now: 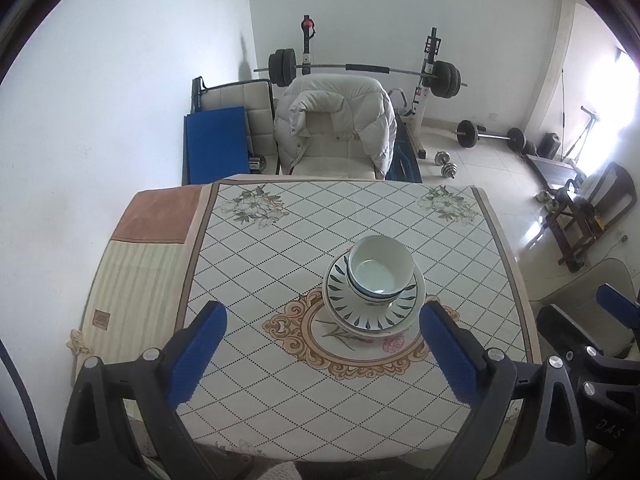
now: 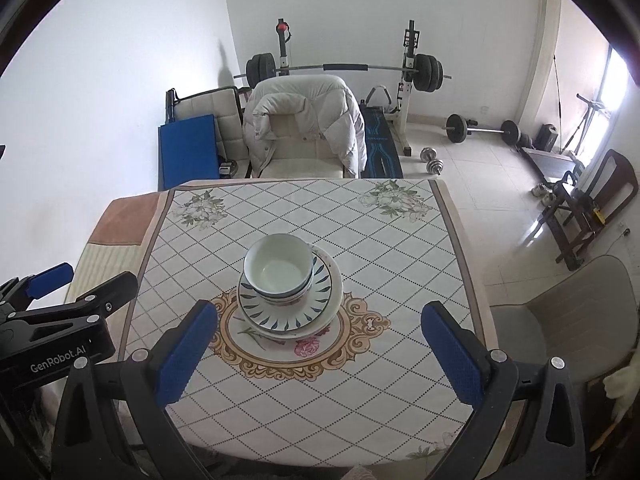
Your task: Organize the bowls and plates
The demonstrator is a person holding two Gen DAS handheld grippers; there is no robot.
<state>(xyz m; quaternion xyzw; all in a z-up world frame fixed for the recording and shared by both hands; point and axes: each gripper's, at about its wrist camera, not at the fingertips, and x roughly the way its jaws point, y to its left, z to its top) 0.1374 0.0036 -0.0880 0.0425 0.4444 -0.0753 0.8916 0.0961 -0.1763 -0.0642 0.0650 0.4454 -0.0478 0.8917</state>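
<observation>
The left gripper (image 1: pixel 322 354) hangs above the near part of the table (image 1: pixel 360 420) with its blue-padded fingers (image 1: pixel 198 354) spread wide and nothing between them. Ahead of its fingertips, nearer the right-hand finger than the left, stands the stack of dishes. A white bowl (image 1: pixel 380 268) sits nested in a second bowl with a dark blue rim (image 1: pixel 374 300). These rest on a plate with blue leaf marks (image 1: pixel 376 314), which lies on a plain white plate (image 1: pixel 360 332). The stack is well clear of both pads and touches neither.

The right gripper (image 2: pixel 320 354) is likewise held over the near edge, its fingers (image 2: pixel 184 354) wide apart and empty. From this view the same stack (image 2: pixel 290 286) lies beyond the fingertips, closer to the left-hand finger, on the upper part of the gold oval medallion (image 2: pixel 300 356) printed on the checked tablecloth (image 2: pixel 400 248). The plates lie slightly off-centre from one another, so the bottom one shows past the patterned one towards the right.

Beyond the far edge of the table, straight ahead of both pairs of fingers, a chair draped with a pale padded jacket (image 1: pixel 336 120) stands before a barbell rack (image 1: pixel 364 68).
</observation>
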